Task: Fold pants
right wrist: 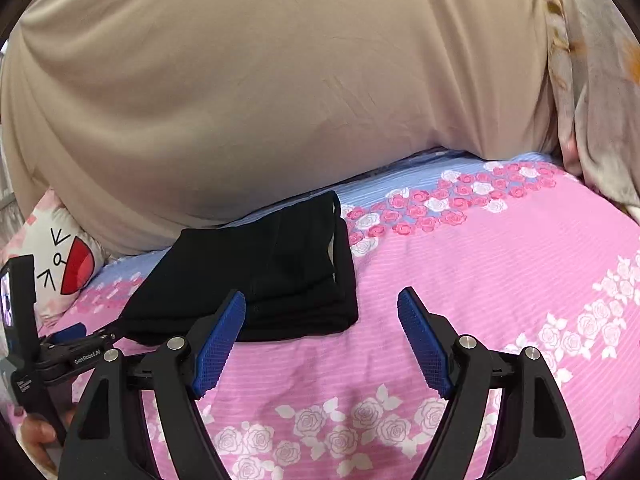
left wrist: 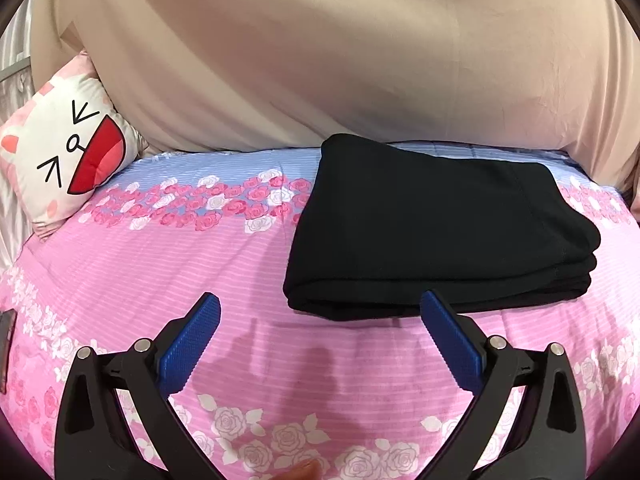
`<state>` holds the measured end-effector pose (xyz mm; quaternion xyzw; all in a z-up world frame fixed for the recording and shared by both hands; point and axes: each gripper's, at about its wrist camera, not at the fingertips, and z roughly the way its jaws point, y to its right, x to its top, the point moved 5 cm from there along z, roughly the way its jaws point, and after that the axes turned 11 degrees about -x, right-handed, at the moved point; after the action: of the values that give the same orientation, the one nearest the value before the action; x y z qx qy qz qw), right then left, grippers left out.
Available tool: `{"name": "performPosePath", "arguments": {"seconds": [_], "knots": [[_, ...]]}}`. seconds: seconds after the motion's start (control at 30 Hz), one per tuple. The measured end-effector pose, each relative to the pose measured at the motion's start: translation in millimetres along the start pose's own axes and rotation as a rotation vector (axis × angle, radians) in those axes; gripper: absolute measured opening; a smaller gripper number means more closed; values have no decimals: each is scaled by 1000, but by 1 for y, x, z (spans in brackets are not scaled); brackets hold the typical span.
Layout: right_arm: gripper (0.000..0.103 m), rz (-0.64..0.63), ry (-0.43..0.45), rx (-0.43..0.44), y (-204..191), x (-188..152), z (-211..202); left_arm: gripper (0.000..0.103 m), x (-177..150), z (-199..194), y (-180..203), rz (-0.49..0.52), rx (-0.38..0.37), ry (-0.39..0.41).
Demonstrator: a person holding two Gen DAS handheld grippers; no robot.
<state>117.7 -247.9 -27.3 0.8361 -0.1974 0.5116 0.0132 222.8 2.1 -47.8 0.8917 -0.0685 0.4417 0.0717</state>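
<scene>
Black pants (left wrist: 432,224) lie folded into a compact stack on the pink flowered bedsheet (left wrist: 160,264). My left gripper (left wrist: 320,308) is open and empty, just in front of the stack's near left corner. In the right wrist view the pants (right wrist: 272,276) lie ahead to the left on the sheet (right wrist: 480,264). My right gripper (right wrist: 322,304) is open and empty, its left finger overlapping the stack's near edge in view. The left gripper's body (right wrist: 64,356) shows at the far left, held in a hand.
A large beige duvet (left wrist: 320,60) is piled behind the pants along the back of the bed. A cartoon-face pillow (left wrist: 68,152) lies at the back left. A pale flowered cloth (right wrist: 592,80) hangs at the far right.
</scene>
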Motion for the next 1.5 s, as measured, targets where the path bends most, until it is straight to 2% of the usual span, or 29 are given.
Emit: {"name": "performPosePath", "arguments": {"seconds": [0.4, 0.73, 1.03, 1.5], "knots": [[77, -154, -18, -9, -32, -11, 4, 98, -10, -8, -1, 10, 7, 0], [82, -126, -28, -24, -27, -13, 0, 98, -22, -19, -1, 14, -4, 5], [82, -121, -39, -28, -25, -13, 3, 98, -22, -20, 7, 46, -5, 19], [83, -139, -40, -30, -26, -14, 4, 98, -24, -15, 1, 25, -4, -1]]}}
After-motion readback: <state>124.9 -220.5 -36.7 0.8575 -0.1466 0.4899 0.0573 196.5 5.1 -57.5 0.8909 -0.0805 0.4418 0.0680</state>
